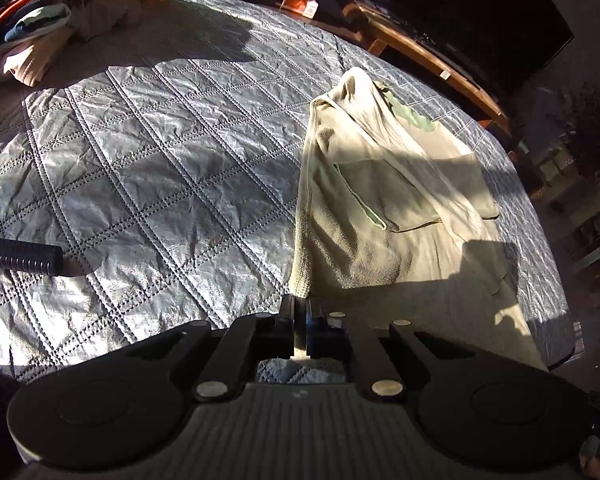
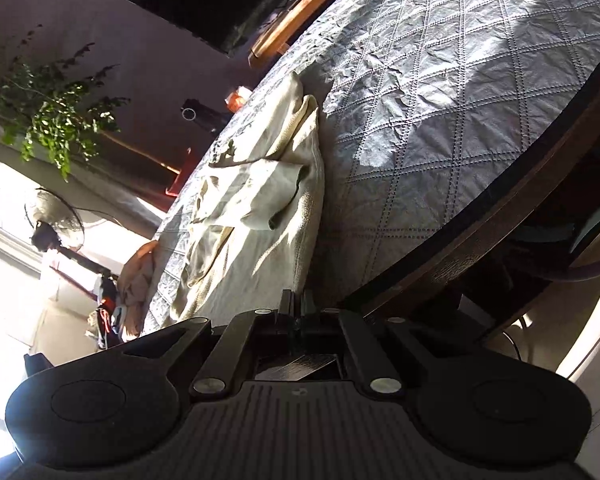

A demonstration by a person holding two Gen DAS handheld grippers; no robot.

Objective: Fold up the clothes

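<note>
Left claw (image 1: 299, 312): we see it pinched on the cream fleece jacket (image 1: 380, 184) hem.
Right claw (image 2: 298, 308): clamped on the same hem.
Jacket: on the quilted worktop (image 1: 160, 152).
Nearby: clothes pile (image 1: 40, 20) (far corner).

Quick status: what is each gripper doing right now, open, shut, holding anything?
Left gripper: shut on the near edge of the cream fleece jacket.
Right gripper: shut on the cream fleece jacket's near edge as well.

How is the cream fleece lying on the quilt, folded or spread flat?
Partly folded: the cream fleece has its sides and a sleeve turned in over its body, but it isn't a finished bundle.
</note>
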